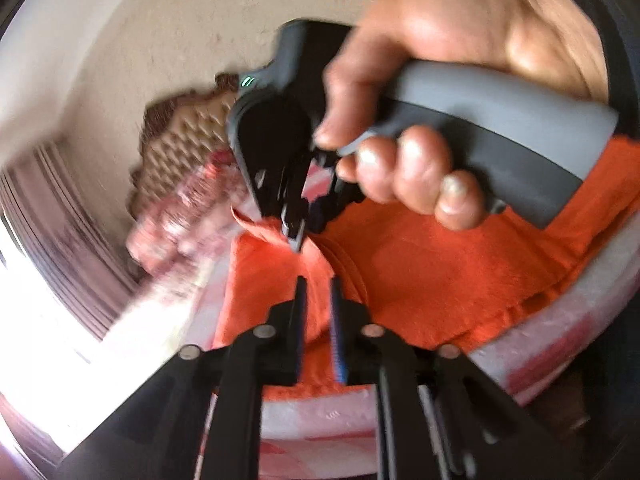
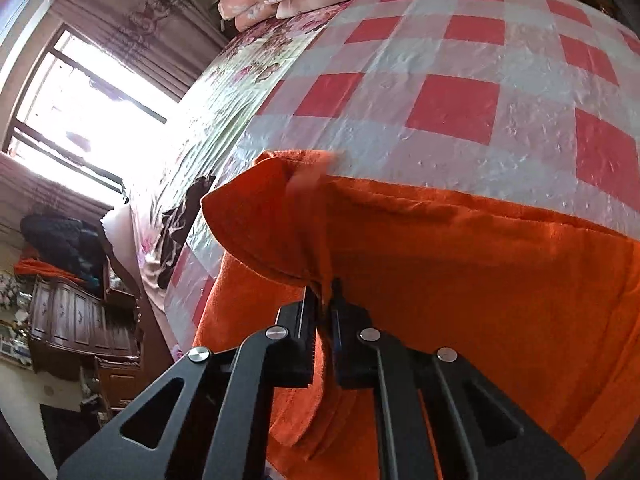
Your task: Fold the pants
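Orange pants (image 2: 480, 280) lying on the red-and-white checked cloth (image 2: 440, 80) of a bed, their long axis running along the cloth's near edge. Right gripper (image 2: 326, 292), jaws closed on a raised fold at the pants' end toward the window-side edge of the cloth. Left gripper (image 1: 316, 292), jaws slightly parted with orange fabric between them; whether the pads press it cannot be told. The right gripper (image 1: 294, 236), held in a hand (image 1: 420, 128), pinches just beyond the left. Judged next: carry this end along the pants' length.
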Demonstrator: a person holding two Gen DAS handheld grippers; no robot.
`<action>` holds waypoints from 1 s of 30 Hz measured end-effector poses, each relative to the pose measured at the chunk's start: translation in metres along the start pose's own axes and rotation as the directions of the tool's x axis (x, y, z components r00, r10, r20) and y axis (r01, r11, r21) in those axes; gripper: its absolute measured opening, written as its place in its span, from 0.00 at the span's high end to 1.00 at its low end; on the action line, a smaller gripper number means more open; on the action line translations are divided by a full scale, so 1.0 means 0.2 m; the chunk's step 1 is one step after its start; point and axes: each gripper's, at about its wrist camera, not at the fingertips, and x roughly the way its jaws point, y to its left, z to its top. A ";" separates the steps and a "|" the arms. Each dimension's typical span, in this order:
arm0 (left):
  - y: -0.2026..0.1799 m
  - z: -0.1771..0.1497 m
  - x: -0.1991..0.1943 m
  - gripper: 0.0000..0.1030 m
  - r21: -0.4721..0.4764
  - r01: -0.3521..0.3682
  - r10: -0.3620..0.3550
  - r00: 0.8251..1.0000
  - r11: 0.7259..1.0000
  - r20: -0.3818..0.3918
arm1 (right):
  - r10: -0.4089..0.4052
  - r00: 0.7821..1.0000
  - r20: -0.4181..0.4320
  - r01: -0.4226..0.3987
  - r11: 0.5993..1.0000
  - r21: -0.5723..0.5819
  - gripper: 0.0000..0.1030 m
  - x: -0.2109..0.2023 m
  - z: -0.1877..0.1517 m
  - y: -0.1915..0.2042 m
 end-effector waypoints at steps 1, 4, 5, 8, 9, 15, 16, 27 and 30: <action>0.02 -0.03 -0.01 0.55 -0.019 -0.014 0.015 1.000 1.000 0.017 | 0.009 1.000 0.007 -0.009 1.000 0.003 0.93 -0.01 0.00 0.00; 0.06 -0.14 -0.07 0.50 -0.025 -0.038 0.040 0.996 0.999 0.084 | 0.050 0.998 0.027 -0.050 0.999 -0.006 0.94 -0.06 0.00 0.04; 0.06 -0.17 -0.09 0.48 -0.020 -0.055 0.057 0.993 0.998 0.103 | 0.051 0.998 0.034 -0.051 0.999 -0.012 0.94 -0.08 0.00 0.05; 0.05 -0.20 -0.12 0.33 -0.023 -0.076 0.079 0.987 0.997 0.140 | 0.060 0.997 0.046 -0.059 0.998 -0.023 0.94 -0.12 0.01 0.10; 0.04 -0.19 -0.12 0.32 -0.026 -0.079 0.082 0.986 0.997 0.143 | 0.058 0.997 0.048 -0.057 0.998 -0.027 0.94 -0.13 0.01 0.11; -0.08 -0.11 -0.07 0.29 0.015 -0.117 0.113 0.984 0.993 0.139 | 0.052 0.997 0.055 -0.049 0.998 -0.046 0.94 -0.19 0.03 0.19; -0.10 -0.10 -0.05 0.29 0.020 -0.115 0.111 0.985 0.993 0.133 | 0.052 0.997 0.056 -0.049 0.998 -0.048 0.94 -0.20 0.04 0.20; -0.12 -0.02 0.14 0.29 0.008 -0.160 0.160 0.987 0.987 -0.022 | 0.114 0.992 0.058 -0.112 0.993 -0.041 0.94 -0.28 0.04 0.26; -0.15 -0.03 0.13 0.31 0.031 -0.185 0.185 0.983 0.982 0.002 | 0.140 0.989 0.044 -0.139 0.990 -0.020 0.94 -0.27 0.06 0.25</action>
